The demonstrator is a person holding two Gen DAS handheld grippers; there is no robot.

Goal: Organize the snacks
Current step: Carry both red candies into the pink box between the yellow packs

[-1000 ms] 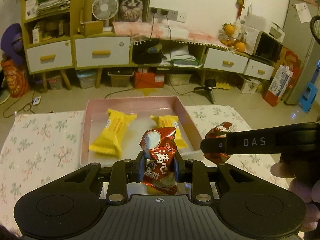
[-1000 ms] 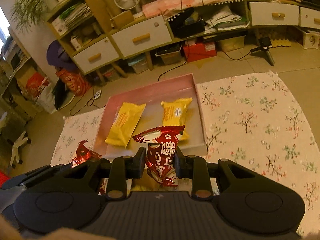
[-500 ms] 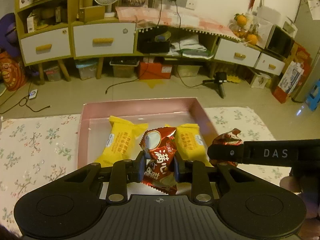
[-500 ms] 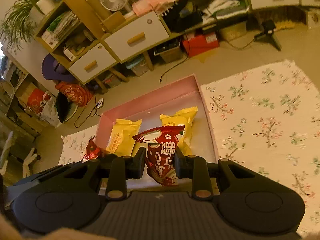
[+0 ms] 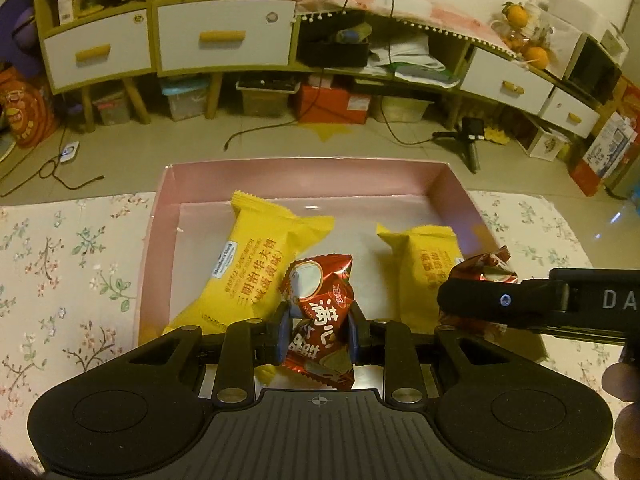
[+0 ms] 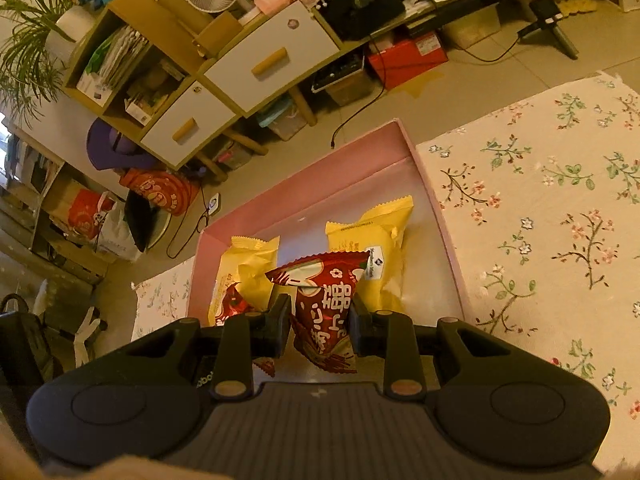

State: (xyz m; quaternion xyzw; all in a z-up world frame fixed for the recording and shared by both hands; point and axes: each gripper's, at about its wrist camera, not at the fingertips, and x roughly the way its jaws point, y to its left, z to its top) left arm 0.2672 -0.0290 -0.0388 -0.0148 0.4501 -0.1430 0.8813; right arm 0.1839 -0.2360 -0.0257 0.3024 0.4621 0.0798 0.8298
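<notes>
My left gripper (image 5: 318, 330) is shut on a red foil snack packet (image 5: 320, 316) and hangs over the near part of a pink box (image 5: 304, 178). Two yellow snack packs lie in the box, one left (image 5: 248, 272) and one right (image 5: 424, 264). From the right, my right gripper reaches in sideways with a second red packet (image 5: 484, 268). In the right wrist view the right gripper (image 6: 318, 326) is shut on that red packet (image 6: 324, 308), above the yellow packs (image 6: 380, 264). The left gripper's red packet (image 6: 230, 304) peeks out at the left.
The box sits on a floral cloth (image 6: 540, 208) over the table. Beyond the table edge are a tiled floor, cables, a small tripod (image 5: 468, 140), storage bins and drawer cabinets (image 5: 224, 36). A person's fingers (image 5: 624, 408) show at the right edge.
Both grippers have moved forward and down over the pink box, each still gripping its red packet. The yellow packs now appear larger and closer.
</notes>
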